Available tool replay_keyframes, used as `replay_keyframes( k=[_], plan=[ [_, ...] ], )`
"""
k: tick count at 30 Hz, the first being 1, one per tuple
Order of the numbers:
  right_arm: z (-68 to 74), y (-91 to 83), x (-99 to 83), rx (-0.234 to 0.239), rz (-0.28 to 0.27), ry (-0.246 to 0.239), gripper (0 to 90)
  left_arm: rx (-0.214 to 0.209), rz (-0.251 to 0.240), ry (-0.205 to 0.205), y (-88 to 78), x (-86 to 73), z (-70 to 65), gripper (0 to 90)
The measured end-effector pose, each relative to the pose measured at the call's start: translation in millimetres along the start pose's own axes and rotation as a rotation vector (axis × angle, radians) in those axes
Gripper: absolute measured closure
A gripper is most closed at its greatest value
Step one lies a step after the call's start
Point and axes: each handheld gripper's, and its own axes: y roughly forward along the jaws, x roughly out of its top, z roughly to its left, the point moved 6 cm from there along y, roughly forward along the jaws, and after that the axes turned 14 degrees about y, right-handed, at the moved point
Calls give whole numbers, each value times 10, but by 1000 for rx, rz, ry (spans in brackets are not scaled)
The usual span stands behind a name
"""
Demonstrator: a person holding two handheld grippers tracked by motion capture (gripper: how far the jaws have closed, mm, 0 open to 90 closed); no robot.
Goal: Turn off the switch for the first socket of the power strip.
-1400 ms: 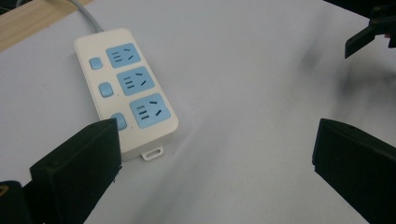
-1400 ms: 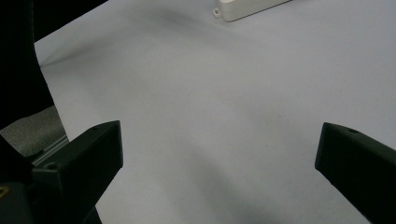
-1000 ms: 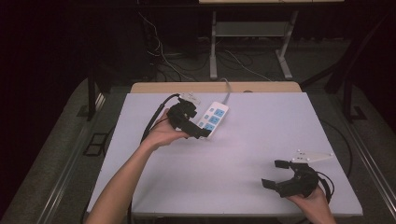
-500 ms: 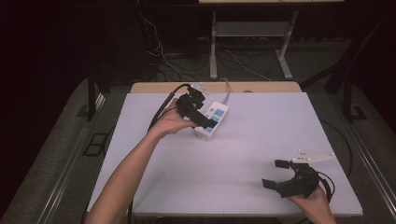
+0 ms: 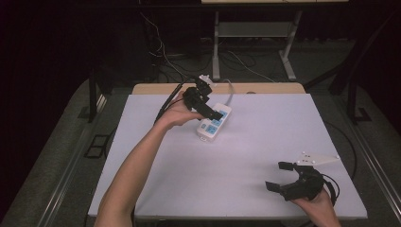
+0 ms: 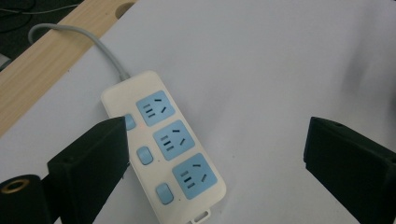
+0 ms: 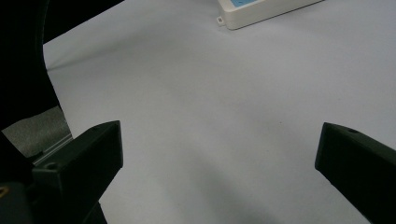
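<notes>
A cream power strip with three blue sockets and small blue switches lies at the back middle of the white table; its grey cord runs off the far edge. My left gripper hovers just over the strip's left side, open, nothing between its jaws. In the left gripper view the power strip lies under and beside the left jaw, cord leading to the upper left. My right gripper rests open near the front right corner; the right gripper view shows bare table and the power strip's end far off.
A wooden strip borders the table's far edge. Cables and a desk frame stand on the dark floor behind. Black cables trail from both grippers.
My left gripper has moved right and farther back, from the strip's left side to just above it. The right gripper has stayed in place.
</notes>
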Motion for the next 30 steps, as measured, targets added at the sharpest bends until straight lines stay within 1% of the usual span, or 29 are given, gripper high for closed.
replay_keyframes(
  k=[1, 3, 6, 8, 11, 13, 15, 18, 22, 23, 26, 30],
  plan=[
    [0, 1, 1, 0, 0, 0, 6, 1, 3, 1, -1, 1, 26, 63],
    [-1, 2, 2, 0, -1, -1, 6, 8, -4, -9, 6, 9, 70, 85],
    [0, 3, 1, 0, 0, 0, 6, 17, -14, -28, 17, 8, 146, 132],
    [-1, 2, 1, 0, 1, 0, 7, 16, -22, -42, 22, 8, 194, 149],
    [0, 2, 2, 0, -1, 0, 6, 16, -26, -50, 37, 7, 254, 199],
    [-4, 1, 4, 1, -1, 1, 6, 27, -31, -52, 46, 11, 296, 240],
    [-6, 1, 5, 0, -2, 1, 6, 36, -45, -67, 56, 19, 333, 290],
    [-5, 0, 5, 0, -2, 2, 7, 39, -54, -85, 80, 10, 394, 351],
    [-4, 4, 1, 1, 1, 3, 6, 51, -57, -109, 114, -29, 475, 427],
    [-4, 5, 2, 1, 1, 3, 6, 52, -64, -122, 125, -38, 493, 441],
    [-5, 3, 12, 0, -3, 2, 6, 71, -56, -135, 163, -87, 560, 504],
    [-8, 10, 16, -2, -3, 2, 6, 82, -51, -159, 200, -139, 635, 584]
  ],
)
